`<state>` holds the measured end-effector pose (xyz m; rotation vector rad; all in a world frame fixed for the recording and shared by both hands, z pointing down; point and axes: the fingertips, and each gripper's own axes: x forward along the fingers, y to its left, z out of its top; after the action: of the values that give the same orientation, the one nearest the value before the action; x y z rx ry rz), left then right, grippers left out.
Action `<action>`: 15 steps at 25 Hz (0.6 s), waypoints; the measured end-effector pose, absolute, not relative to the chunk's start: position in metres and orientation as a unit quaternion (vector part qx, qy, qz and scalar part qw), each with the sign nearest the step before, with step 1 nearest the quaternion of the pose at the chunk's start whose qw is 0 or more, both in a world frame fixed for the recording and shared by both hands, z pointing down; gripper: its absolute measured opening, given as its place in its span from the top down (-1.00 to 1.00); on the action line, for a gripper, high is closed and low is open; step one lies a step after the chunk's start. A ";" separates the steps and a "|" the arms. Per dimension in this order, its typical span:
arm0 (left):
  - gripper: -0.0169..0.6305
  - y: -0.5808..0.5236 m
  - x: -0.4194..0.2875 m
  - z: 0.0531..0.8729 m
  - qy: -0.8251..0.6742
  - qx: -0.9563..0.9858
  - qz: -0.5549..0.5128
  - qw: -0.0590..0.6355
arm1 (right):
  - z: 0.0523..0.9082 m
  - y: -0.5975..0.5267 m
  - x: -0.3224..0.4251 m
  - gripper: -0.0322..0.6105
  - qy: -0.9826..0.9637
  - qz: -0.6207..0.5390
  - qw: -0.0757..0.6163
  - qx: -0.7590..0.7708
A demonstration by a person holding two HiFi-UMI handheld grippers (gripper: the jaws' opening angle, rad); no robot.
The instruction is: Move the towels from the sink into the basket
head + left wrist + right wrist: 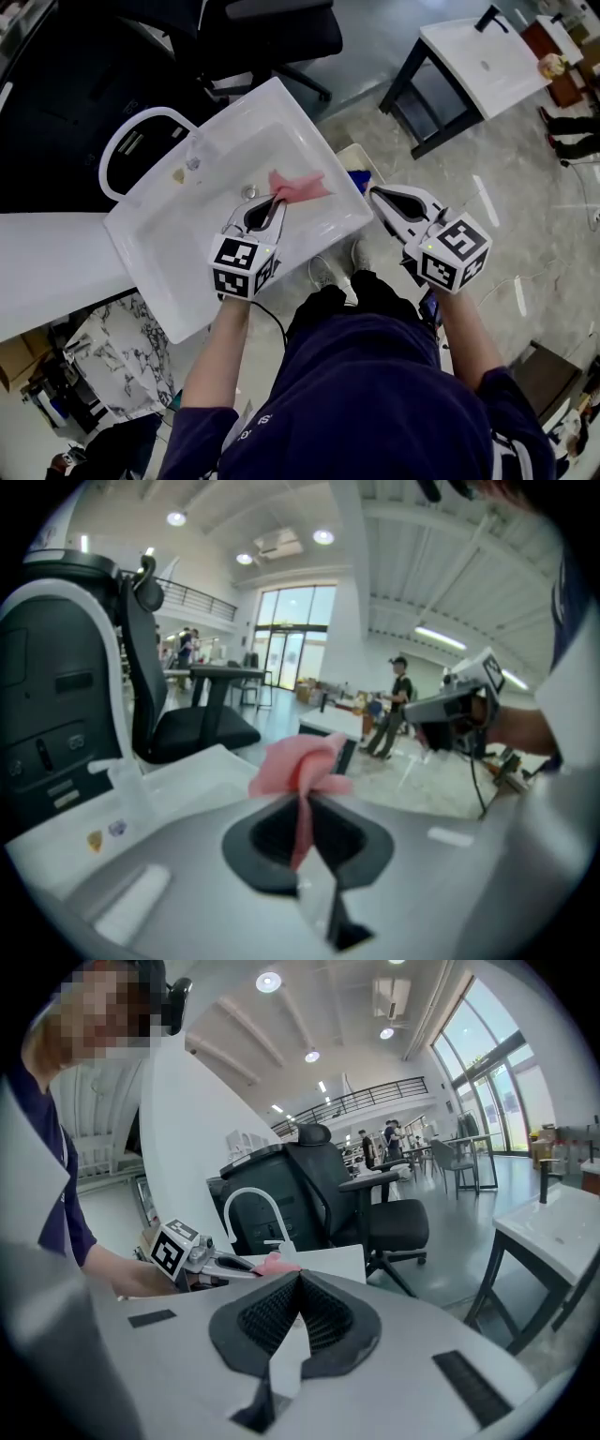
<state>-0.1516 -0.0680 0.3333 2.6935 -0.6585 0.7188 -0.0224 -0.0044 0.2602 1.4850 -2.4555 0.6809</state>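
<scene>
Navy-sleeved arms fill the foreground of my head view, each hand carrying a grey two-jaw gripper topped by a marker cube. My left gripper (277, 199) has its jaws clamped together on a thin pink cloth towel (300, 186). The fabric runs as a narrow strip between the black ribbed pads and bunches into a loose fold just past the tips, seen close in the left gripper view (300, 761). The towel hangs over the right half of the white rectangular sink basin (216, 187), near the drain; I cannot tell whether it touches the basin floor. A white arched faucet (141, 122) stands at the sink's far left end. My right gripper (373, 192) sits just beyond the sink's right edge, over the grey floor, its jaws pressed together with nothing between them. It is level with the left gripper and apart from the towel. A black office chair (272, 28) stands behind the sink.
</scene>
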 end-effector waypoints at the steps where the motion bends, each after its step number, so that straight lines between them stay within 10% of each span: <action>1: 0.91 -0.066 -0.146 0.333 -0.220 0.933 0.249 0.136 | 0.259 0.000 -0.017 0.88 -0.824 0.229 0.094 0.509; 15: 0.91 -0.016 -0.033 0.313 -0.176 0.943 0.264 0.102 | 0.253 0.069 0.087 0.88 -0.801 0.228 0.047 0.551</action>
<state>-0.0328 -0.0160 0.3126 2.7836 -0.5202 0.7798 0.0874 0.0685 0.2534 1.6818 -2.4452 0.6964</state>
